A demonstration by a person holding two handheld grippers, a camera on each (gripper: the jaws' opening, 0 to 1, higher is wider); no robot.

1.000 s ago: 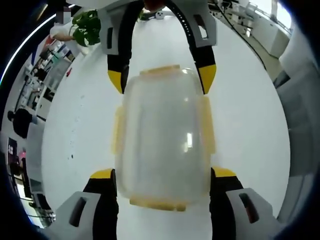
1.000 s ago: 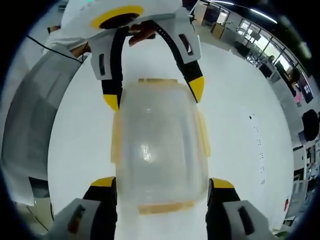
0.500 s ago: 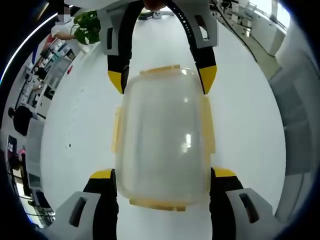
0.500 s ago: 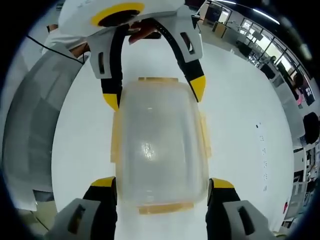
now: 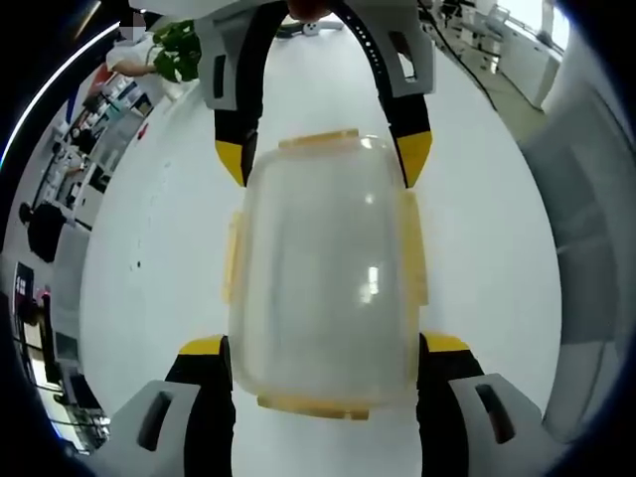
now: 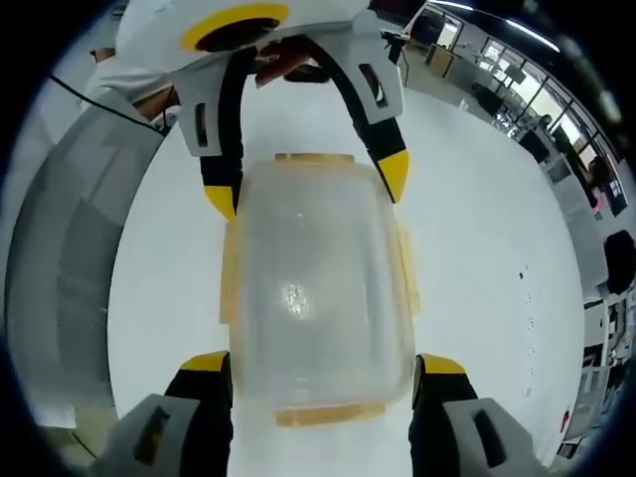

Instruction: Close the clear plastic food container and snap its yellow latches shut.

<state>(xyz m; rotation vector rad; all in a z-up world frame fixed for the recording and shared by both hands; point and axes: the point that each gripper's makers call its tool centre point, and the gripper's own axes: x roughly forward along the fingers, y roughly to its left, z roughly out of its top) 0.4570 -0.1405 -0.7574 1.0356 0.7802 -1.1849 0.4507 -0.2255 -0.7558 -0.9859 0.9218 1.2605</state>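
The clear plastic food container (image 5: 323, 278) with its lid on is held between both grippers above the white table (image 5: 149, 248). In the left gripper view my left gripper (image 5: 324, 346) is shut on its near end, yellow-tipped jaws pressing both sides. My right gripper (image 5: 321, 157) clamps the far end the same way. In the right gripper view the container (image 6: 318, 288) sits between my right gripper (image 6: 321, 363) below and my left gripper (image 6: 305, 189) above. Yellow latches (image 5: 313, 405) show at both ends and along both long sides (image 6: 229, 273), lying flat against the box.
A green plant (image 5: 179, 50) stands at the table's far edge. A grey ribbed surface (image 6: 60, 278) lies beside the table. A person's hand (image 6: 288, 62) holds the left gripper. Office desks (image 6: 517, 89) fill the background.
The surroundings have swung slightly in both views, so the cameras moved. The container stays fixed between the two grippers, and neither grip has changed.
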